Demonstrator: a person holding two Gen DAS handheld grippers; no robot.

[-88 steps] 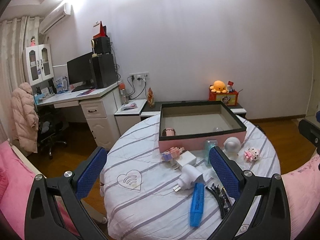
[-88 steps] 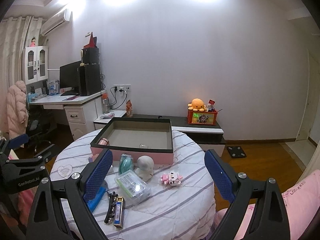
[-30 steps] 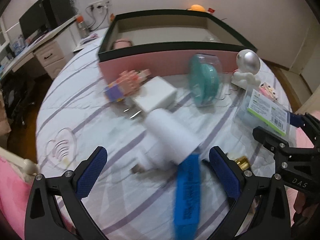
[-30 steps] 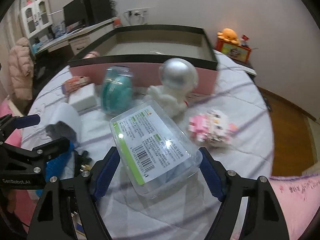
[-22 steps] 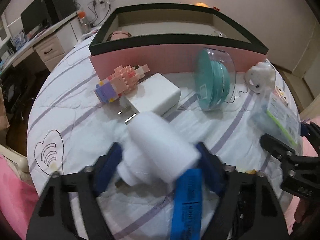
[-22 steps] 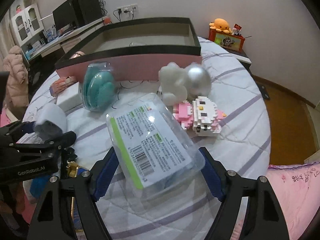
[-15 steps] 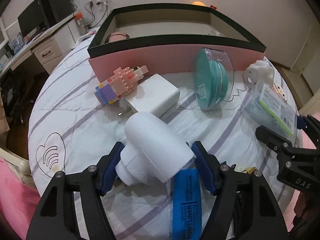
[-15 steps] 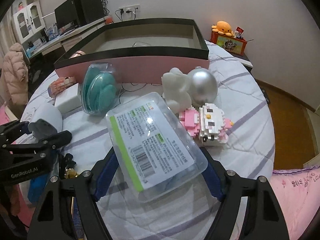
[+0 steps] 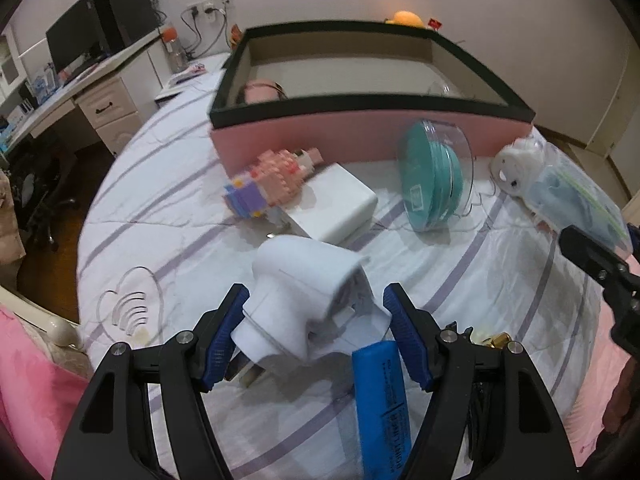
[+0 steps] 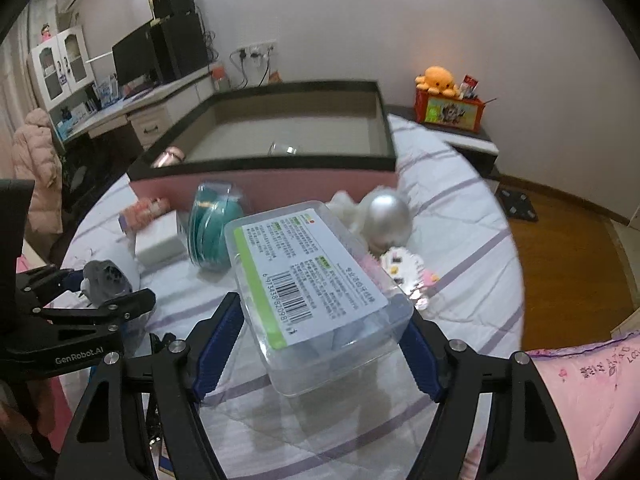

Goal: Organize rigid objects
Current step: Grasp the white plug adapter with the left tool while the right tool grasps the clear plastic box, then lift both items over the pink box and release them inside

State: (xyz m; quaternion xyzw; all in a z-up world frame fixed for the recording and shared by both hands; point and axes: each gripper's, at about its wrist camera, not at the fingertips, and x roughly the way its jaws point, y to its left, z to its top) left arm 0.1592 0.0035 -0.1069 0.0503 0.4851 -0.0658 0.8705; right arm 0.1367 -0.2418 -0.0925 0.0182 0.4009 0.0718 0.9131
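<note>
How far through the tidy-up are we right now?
Early. The pink box holds only a pink item and a clear piece. In hand: the left gripper grips the white plug adapter, the right gripper grips the clear labelled case. Left on the table: block toy, white charger, teal disc pack, astronaut figure, blue highlighter.

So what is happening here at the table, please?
A person is sorting small things with two handheld grippers. The left gripper has closed its fingers on a white plug adapter. The right gripper holds a clear plastic case, lifted off the striped cloth. The pink box behind is almost empty, and several toys lie in front of it.
</note>
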